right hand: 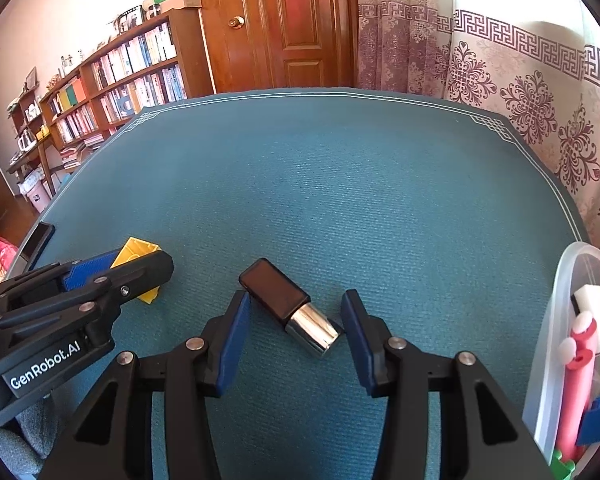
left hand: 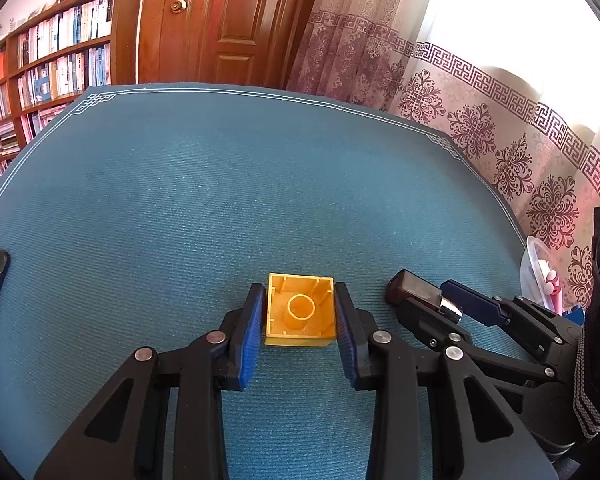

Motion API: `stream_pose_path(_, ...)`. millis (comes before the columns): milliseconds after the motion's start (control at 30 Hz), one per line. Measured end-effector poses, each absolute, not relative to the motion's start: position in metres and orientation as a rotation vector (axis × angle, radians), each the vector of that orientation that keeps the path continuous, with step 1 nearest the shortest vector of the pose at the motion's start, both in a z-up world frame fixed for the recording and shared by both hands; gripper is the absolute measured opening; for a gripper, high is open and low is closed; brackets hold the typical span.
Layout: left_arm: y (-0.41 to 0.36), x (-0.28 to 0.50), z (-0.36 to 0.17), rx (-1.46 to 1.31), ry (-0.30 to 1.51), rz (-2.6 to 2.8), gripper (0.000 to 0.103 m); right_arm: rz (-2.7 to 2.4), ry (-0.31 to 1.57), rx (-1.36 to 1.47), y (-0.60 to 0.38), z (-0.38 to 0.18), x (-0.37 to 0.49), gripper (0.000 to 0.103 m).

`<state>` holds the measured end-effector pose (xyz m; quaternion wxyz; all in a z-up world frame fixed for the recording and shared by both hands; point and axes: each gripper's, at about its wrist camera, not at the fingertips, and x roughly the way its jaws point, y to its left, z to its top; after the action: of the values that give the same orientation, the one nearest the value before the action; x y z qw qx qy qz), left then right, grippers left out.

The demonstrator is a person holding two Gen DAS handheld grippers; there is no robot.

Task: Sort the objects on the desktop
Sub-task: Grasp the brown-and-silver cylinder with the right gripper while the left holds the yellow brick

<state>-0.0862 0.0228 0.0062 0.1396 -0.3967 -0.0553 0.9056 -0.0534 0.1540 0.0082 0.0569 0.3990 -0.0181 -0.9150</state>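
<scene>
A yellow toy brick (left hand: 300,310) lies hollow side up on the blue mat (left hand: 220,184). My left gripper (left hand: 300,300) has its blue pads on both sides of the brick, touching or nearly touching it. In the right wrist view the brick (right hand: 140,252) shows behind the left gripper (right hand: 112,270). A dark lipstick with a silver base (right hand: 290,308) lies on the mat between the fingers of my right gripper (right hand: 294,308), which is open with gaps on both sides. In the left wrist view the lipstick (left hand: 418,294) lies at the right gripper's fingertips (left hand: 436,300).
A clear plastic tub (right hand: 556,320) at the right edge of the mat holds a pink pen, a white eraser and blue and green bricks. A dark phone (right hand: 38,240) lies at the mat's left edge. A bookshelf, a wooden door and curtains stand behind the table.
</scene>
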Motion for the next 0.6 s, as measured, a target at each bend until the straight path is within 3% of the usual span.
stream_pose_path(600,0.012,-0.092,0.004,-1.179,-0.225,2.617,0.036,-2.734,-0.052,1.220,0.139,0.007,-0.037,0.053)
